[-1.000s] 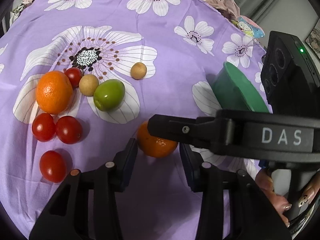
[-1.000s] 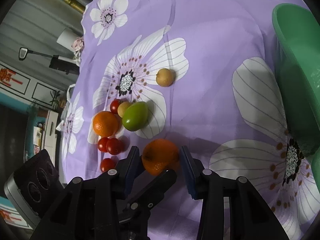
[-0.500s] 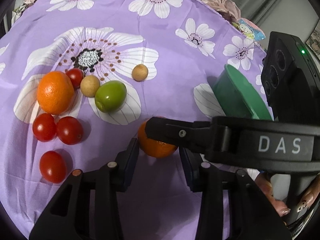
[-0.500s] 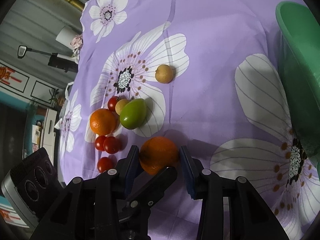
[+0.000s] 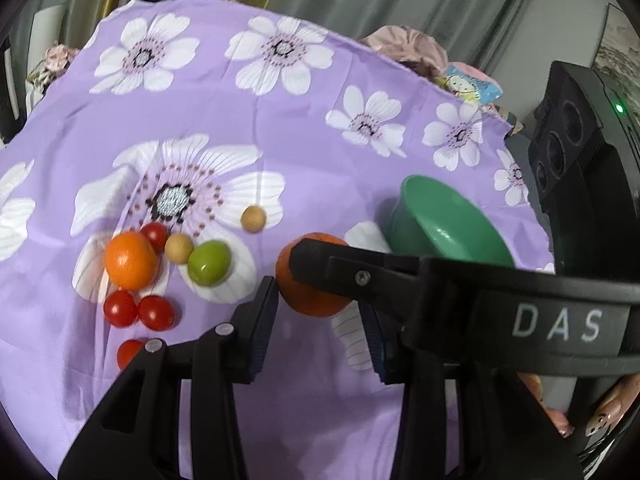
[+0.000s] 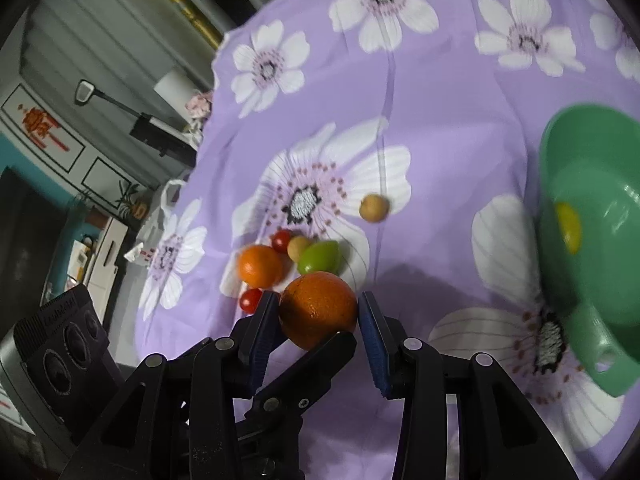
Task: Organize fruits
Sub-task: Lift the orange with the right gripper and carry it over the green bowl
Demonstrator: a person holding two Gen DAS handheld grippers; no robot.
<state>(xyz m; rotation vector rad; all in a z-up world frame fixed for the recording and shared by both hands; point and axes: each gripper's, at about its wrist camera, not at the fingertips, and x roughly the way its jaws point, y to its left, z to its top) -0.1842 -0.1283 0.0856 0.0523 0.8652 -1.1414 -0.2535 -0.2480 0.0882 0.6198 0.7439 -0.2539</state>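
**Q:** What is gripped, and by which tool?

**A:** A round, dimpled orange citrus fruit [image 6: 318, 308] sits clamped between the blue pads of the right gripper [image 6: 318, 314], touching both. It also lies between the fingers of the left gripper [image 5: 318, 304]. It meets one pad there, but the other contact is hidden by a crossing black finger, so that grip cannot be told. The fruit is over the near part of the purple flowered cloth [image 6: 440, 120], between the loose fruit and the bowl.

**Q:** And the container?

**A:** A green plastic bowl [image 6: 592, 136] stands at the right (it looks tilted in the wrist view). It holds one small yellow fruit [image 6: 568, 226].

**Q:** Orientation of the held fruit?

**A:** It is nearly spherical, with no long axis evident and no stem end to be made out. By contrast, the green oval fruit [image 6: 320, 258] on the cloth lies on its side, beside a second orange [image 6: 260, 266].
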